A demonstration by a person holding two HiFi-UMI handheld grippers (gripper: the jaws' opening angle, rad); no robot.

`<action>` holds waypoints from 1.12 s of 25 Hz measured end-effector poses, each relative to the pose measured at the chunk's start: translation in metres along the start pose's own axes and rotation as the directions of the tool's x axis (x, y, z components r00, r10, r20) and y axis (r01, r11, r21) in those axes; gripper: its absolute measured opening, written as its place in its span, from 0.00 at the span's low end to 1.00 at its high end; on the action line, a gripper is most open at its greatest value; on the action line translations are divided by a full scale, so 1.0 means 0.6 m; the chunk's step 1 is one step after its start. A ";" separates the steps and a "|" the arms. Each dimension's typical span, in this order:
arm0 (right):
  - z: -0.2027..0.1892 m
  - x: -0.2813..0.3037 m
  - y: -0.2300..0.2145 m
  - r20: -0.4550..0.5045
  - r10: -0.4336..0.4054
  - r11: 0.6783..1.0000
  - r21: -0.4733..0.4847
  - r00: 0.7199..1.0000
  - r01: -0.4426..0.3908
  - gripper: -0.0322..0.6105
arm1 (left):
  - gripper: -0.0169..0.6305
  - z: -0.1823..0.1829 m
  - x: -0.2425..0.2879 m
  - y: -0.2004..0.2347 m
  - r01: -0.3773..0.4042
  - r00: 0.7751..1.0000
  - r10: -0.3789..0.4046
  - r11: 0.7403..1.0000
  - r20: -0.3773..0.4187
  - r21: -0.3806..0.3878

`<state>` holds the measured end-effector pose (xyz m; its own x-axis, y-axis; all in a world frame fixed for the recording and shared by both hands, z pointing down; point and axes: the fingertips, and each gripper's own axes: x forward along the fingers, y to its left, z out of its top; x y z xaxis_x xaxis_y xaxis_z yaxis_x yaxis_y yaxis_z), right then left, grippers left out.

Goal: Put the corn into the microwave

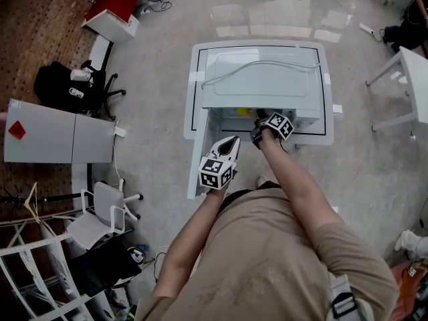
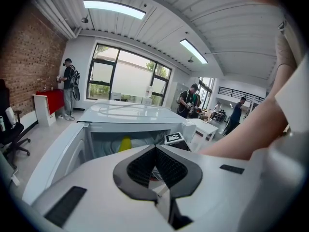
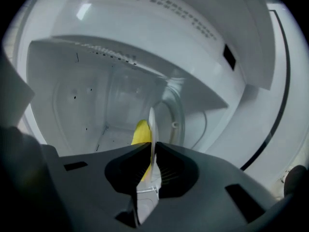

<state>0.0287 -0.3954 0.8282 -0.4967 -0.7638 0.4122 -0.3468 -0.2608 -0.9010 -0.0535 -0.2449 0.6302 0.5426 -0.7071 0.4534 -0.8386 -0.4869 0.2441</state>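
Note:
The white microwave (image 1: 261,79) stands on a white table (image 1: 329,136) with its door (image 2: 53,163) swung open to the left. Inside the cavity is the yellow corn (image 3: 141,134), seen too as a yellow patch in the head view (image 1: 244,112) and the left gripper view (image 2: 124,144). My right gripper (image 3: 152,146) reaches into the opening, its jaws shut on a thin white strip that seems part of the corn. My left gripper (image 2: 155,151) hangs in front of the opening, shut, with nothing between its pads.
A glass turntable (image 3: 176,115) lies on the cavity floor behind the corn. A white cable (image 1: 254,65) runs over the microwave's top. Office chairs (image 1: 100,212) and a white cabinet (image 1: 60,132) stand at the left, another table (image 1: 411,79) at the right. People stand far off.

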 end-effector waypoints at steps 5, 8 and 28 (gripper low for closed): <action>-0.005 0.002 0.005 -0.037 -0.016 0.997 -0.071 0.999 0.014 0.10 | 0.03 -0.003 -0.009 -0.003 -0.001 1.000 0.001 1.000 -0.003 0.002; -0.025 -0.001 0.005 -0.100 -0.003 0.994 -0.106 0.995 -0.008 0.19 | 0.03 -0.007 -0.014 -0.004 0.003 1.000 -0.003 1.000 -0.002 0.006; -0.098 -0.037 -0.051 -0.342 -0.206 0.849 -0.528 0.917 -0.006 0.30 | 0.03 -0.037 -0.043 -0.022 0.012 1.000 -0.012 1.000 -0.028 0.002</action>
<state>0.0035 -0.3359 0.8544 -0.6560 -0.4450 0.6096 -0.7116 0.0954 -0.6961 -0.0574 -0.2087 0.6341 0.5507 -0.6866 0.4747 -0.8322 -0.4960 0.2480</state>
